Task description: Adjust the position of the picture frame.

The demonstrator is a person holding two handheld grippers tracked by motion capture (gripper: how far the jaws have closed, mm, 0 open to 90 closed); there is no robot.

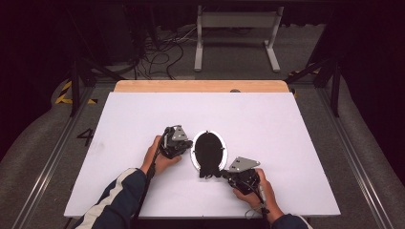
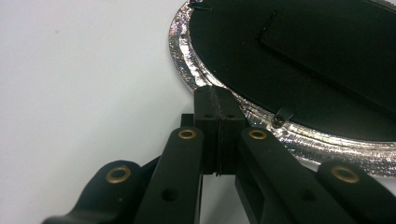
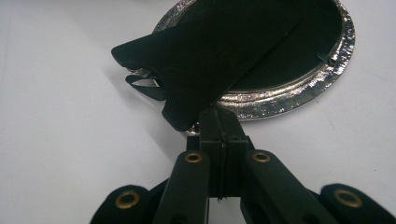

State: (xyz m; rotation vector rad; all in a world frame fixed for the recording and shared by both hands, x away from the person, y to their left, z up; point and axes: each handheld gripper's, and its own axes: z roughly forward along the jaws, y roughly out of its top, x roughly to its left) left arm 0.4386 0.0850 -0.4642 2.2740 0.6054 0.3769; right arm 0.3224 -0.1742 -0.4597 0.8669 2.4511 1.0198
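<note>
Right gripper (image 1: 223, 174): fingers pressed together, at the stand flap (image 3: 196, 79), near tabletop (image 1: 143, 109) front edge.
Left gripper (image 1: 190, 145): fingers pressed together against the silver rim (image 2: 187, 60).
Oval frame (image 1: 208, 149): judged light, rigid, slippery, breakable; best taken by its rim.

Your left hand (image 1: 160, 157) sits left of centre in the high view, holding the left gripper (image 1: 184, 144), which points right. In the left gripper view its jaws are pressed together. Your right hand (image 1: 258, 188) is at lower right, and the right gripper (image 1: 223, 174) points left with its jaws likewise closed flush. Both forearms enter from the bottom edge.
</note>
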